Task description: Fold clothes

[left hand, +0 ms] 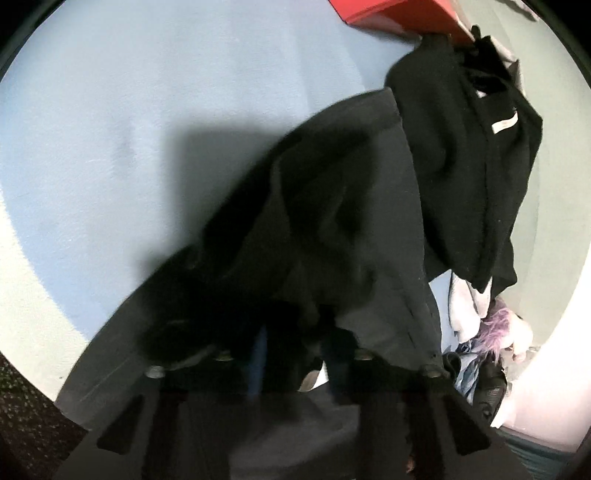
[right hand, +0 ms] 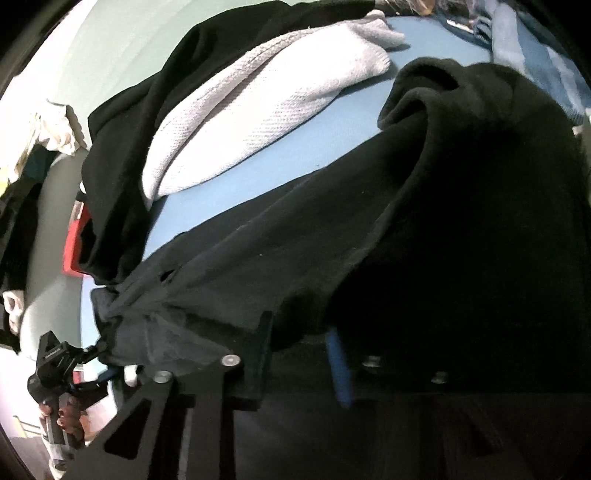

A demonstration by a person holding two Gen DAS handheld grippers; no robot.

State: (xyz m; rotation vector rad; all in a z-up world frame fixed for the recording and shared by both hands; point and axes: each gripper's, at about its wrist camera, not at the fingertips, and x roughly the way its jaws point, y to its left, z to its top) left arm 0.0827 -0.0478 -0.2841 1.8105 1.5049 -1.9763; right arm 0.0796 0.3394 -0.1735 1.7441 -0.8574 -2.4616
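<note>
A black garment (left hand: 332, 229) hangs stretched between both grippers above the blue table cover (left hand: 110, 129). My left gripper (left hand: 291, 354) is shut on one end of it; the cloth drapes over the fingers and hides them. In the right wrist view the same black garment (right hand: 424, 221) covers my right gripper (right hand: 303, 354), which is shut on its other end. The left gripper (right hand: 105, 349) shows at the lower left there, in a hand, gripping the garment's grey corner. A second black garment (left hand: 480, 166) with a white label lies at the right.
A white textured cloth (right hand: 266, 110) lies on a black garment on the blue cover (right hand: 295, 155). A red box (left hand: 399, 14) stands at the far edge. A pile of mixed clothes (left hand: 480, 350) lies at the right. Pale clothes (right hand: 51, 125) hang at the left.
</note>
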